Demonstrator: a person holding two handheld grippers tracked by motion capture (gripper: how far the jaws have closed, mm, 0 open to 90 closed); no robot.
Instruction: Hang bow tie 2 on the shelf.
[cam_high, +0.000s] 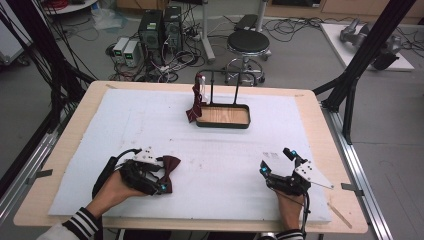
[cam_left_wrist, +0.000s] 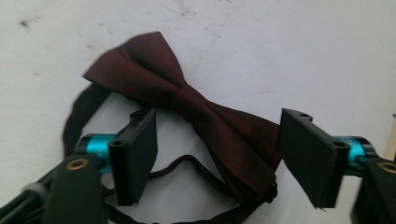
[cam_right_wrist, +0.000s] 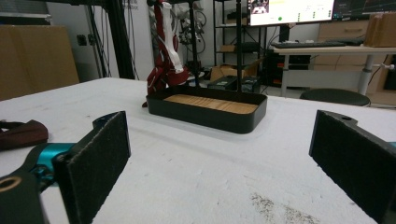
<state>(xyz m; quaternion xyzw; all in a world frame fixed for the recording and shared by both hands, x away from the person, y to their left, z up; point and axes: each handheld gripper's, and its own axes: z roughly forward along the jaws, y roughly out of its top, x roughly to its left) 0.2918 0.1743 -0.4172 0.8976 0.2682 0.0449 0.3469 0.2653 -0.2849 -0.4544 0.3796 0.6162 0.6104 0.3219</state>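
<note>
Item: dark maroon satin bow tie (cam_left_wrist: 187, 107), flat on the white-padded desk (cam_high: 225, 150), between the left hand-held gripper's (cam_left_wrist: 215, 154) parted, unclosed jaws. Step: grasp approach. Next: close squarely on the fabric. Right hand-held gripper (cam_right_wrist: 219, 163) open, idle.

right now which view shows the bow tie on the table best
The left gripper view: the maroon bow tie lies close up with its strap. The high view shows it small beside the left gripper; the right gripper view catches one edge.
</note>
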